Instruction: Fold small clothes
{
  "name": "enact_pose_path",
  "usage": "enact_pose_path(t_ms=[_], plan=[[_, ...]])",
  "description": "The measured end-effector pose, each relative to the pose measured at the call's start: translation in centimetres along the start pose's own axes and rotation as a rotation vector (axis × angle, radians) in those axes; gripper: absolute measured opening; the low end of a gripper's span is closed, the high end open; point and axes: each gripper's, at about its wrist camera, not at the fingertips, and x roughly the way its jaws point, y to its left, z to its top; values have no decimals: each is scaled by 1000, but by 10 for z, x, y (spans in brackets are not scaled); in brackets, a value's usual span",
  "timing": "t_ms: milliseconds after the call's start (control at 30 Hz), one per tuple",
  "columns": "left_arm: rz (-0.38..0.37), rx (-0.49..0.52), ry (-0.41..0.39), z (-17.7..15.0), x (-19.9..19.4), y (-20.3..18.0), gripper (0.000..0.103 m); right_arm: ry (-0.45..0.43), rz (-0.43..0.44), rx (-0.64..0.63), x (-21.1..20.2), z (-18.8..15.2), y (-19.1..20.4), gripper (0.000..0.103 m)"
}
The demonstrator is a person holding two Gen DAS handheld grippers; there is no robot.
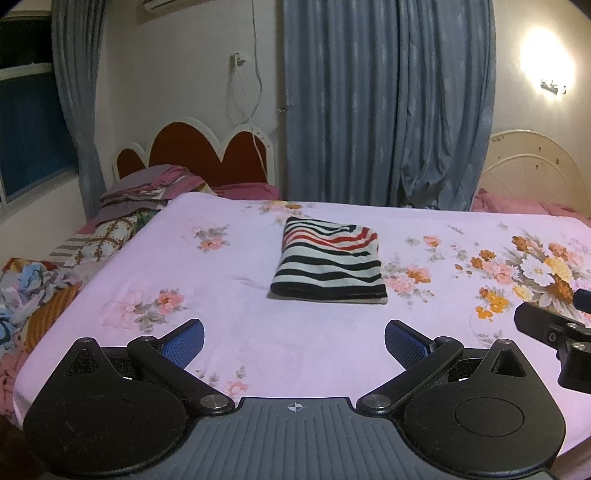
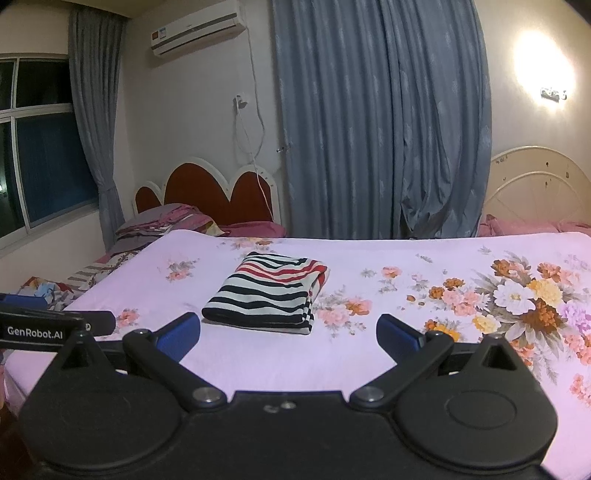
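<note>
While both claws (image 1: 294, 341) (image 2: 289, 332) gape wide and empty, the folded striped garment (image 1: 328, 264) lies ahead, untouched

Folded striped garment (image 1: 328, 264) flat on bed

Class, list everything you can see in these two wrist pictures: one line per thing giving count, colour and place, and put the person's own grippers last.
Striped garment: one, black, white and red, folded, mid-bed.
Bedsheet: one, pink with flowers, covering the bed.
Headboard: one, red with white edge, far left.
White headboard: one, cream, far right.
Curtains: blue-grey, back wall and beside the window.
Window: one, dark, left wall.
Air conditioner: one, white, high on wall.
Wall lamp: one, lit, upper right.
Bedding pile: purple and pink, by red headboard.
Left gripper: black, blue fingers, open, empty.
Right gripper: black, blue fingers, open, empty.
</note>
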Motion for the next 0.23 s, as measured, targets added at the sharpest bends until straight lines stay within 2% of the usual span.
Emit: enact_pose_path(t_ms=[133,233], plan=[[-14,2,-34,-3,11,-2,103,19,-8,0,9,-1,-2,101],[-12,9,1,0,34,-3,103,42,-19,9,17,-5,-6,101]])
